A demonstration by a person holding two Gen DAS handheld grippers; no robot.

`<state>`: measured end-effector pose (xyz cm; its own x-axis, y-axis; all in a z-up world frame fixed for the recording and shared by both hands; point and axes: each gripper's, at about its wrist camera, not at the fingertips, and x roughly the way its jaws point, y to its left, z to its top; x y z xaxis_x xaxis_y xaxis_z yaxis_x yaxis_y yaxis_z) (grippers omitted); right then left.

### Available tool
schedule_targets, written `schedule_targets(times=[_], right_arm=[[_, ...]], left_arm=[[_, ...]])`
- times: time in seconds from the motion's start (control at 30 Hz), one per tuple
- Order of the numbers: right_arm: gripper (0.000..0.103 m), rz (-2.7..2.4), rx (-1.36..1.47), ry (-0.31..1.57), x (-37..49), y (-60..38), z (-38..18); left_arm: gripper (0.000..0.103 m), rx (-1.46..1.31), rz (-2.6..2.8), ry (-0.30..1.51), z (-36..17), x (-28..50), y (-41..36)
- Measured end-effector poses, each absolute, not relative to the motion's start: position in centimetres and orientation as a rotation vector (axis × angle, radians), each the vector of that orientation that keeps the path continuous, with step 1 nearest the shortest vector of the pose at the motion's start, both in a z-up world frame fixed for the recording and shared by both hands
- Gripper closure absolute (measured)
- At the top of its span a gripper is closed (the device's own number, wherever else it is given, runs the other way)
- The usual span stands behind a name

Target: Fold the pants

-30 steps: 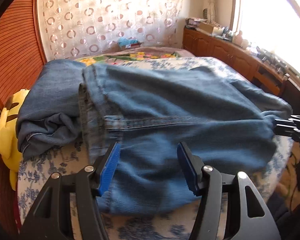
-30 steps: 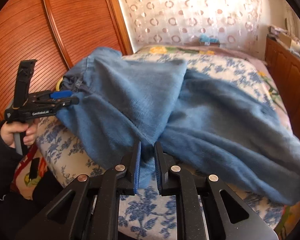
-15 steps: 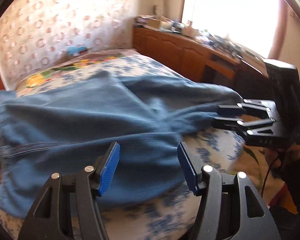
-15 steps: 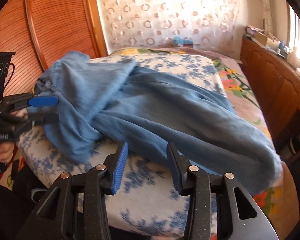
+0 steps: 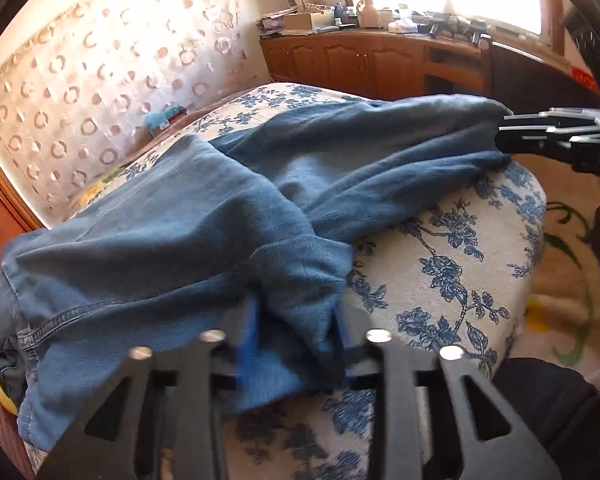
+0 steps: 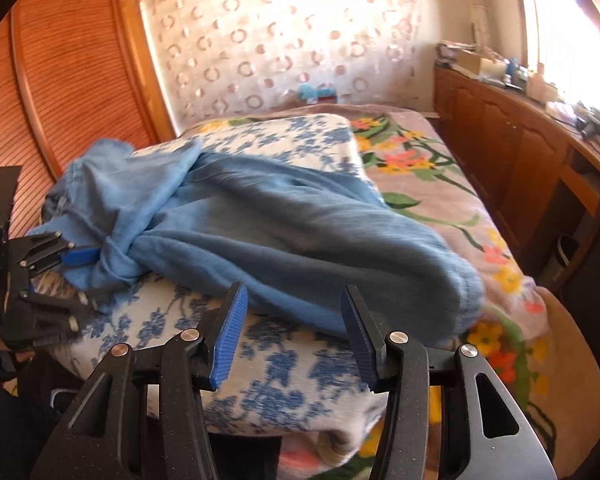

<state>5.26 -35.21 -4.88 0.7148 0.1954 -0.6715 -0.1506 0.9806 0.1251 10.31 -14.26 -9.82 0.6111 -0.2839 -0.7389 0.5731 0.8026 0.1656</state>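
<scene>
The jeans (image 6: 284,236) lie crumpled across the bed (image 6: 300,364). The left gripper (image 5: 296,332) has just closed its jaws on a bunched fold. The right gripper (image 6: 296,332) has been opening, its jaws now wide and empty beside the jeans.

Blue-floral blanket (image 6: 300,364) on bed; wooden cabinets (image 5: 364,60); ring-patterned curtain (image 6: 284,40).

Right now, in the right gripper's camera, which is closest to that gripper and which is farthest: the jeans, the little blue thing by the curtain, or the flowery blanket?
1. Jeans, just ahead.
2. Flowery blanket, behind them, right.
3. Blue thing, far back by the curtain.
</scene>
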Motion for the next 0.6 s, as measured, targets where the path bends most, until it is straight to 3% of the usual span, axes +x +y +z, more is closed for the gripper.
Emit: schedule_targets(times=[0.1,0.3,0.5,0.6], right_arm=[[0.052,0.172,0.072,0.756,5.4,-35.8,-5.1],[0.051,0.139,0.054,0.763,5.6,-35.9,-6.0],[0.051,0.103,0.084,0.752,5.8,-37.3,-5.7],[0.050,0.085,0.093,0.748,6.3,-38.0,-5.3]], left_arm=[[0.090,0.341,-0.543,0.748,-7.5,10.4,-12.2],[0.091,0.261,-0.557,0.655,-1.2,9.0,-7.9],[0.090,0.288,-0.590,0.729,-3.2,7.6,-7.1],[0.083,0.274,-0.586,0.741,-4.1,7.2,-7.7]])
